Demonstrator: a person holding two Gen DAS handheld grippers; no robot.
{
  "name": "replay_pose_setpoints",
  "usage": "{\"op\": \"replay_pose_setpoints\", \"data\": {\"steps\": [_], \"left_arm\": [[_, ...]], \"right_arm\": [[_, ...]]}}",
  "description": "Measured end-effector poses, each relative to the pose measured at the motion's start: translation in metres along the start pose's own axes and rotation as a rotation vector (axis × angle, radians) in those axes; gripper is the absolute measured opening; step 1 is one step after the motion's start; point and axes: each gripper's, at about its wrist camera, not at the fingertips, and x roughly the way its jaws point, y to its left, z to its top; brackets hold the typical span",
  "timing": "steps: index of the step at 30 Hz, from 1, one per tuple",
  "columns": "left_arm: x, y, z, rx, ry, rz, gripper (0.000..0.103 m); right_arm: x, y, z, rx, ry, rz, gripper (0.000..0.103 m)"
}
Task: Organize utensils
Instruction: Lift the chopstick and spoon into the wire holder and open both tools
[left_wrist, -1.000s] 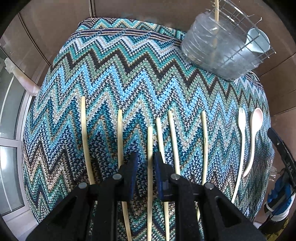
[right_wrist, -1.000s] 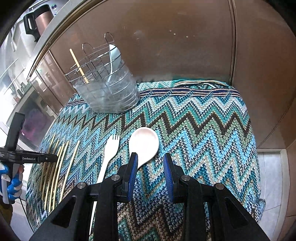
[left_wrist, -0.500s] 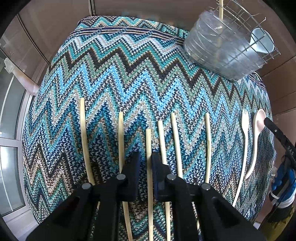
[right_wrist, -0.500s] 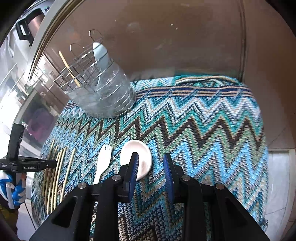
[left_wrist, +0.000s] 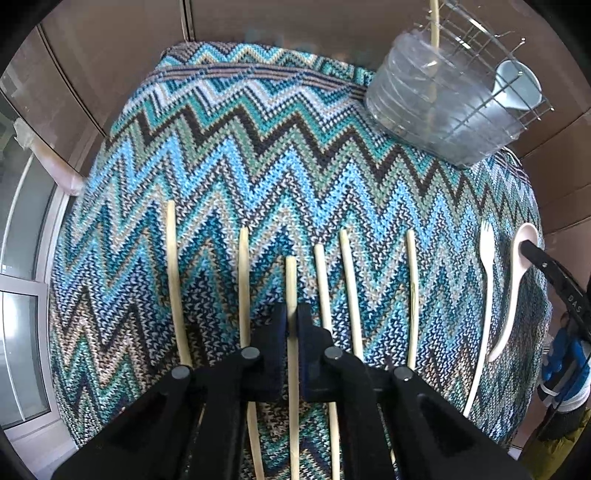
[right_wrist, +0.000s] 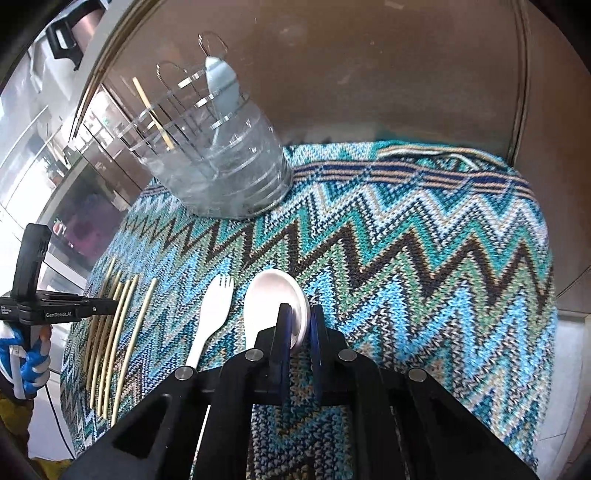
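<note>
Left wrist view shows you most of the job is not done yet. Only one chopstick (left_wrist: 435, 33) and one pale blue spoon (left_wrist: 519, 90) stand in the wire utensil holder (left_wrist: 443, 110) at the far corner of the zigzag knit cloth (left_wrist: 258, 147). Six chopsticks lie side by side on the cloth, with a white fork (left_wrist: 485, 280) and a white spoon (left_wrist: 517, 288) off to the right.

Your left gripper (left_wrist: 292, 325) is clamped on the third chopstick (left_wrist: 291, 280) from the left. The stick runs straight between the two pads and sticks out past them. It is thin, pale and smooth, a bit like bamboo.

Right wrist view shows your right gripper (right_wrist: 297, 325) closing on the white spoon's bowl (right_wrist: 273, 299). The rim of the bowl sits between the jaws and the left pad touches it. The bowl is round, shiny and deep, and it lies just beside the fork's prongs (right_wrist: 223, 282).

You have eight things left to put away, and two of them are now in your grippers.
</note>
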Motion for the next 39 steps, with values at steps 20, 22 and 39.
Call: {"op": "replay_pose_setpoints", "data": {"steps": [20, 22, 39], "left_arm": [[-0.153, 0.008, -0.044, 0.003, -0.368, -0.134, 0.005], [-0.177, 0.010, -0.046, -0.008, -0.427, -0.155, 0.005], [-0.296, -0.024, 0.009, -0.100, -0.846, -0.259, 0.005]], "right_arm": [[-0.142, 0.081, -0.025, -0.132, -0.256, -0.169, 0.006], [-0.156, 0.093, -0.025, -0.145, -0.284, -0.178, 0.006], [-0.220, 0.158, 0.063, -0.175, -0.609, -0.214, 0.006]]}}
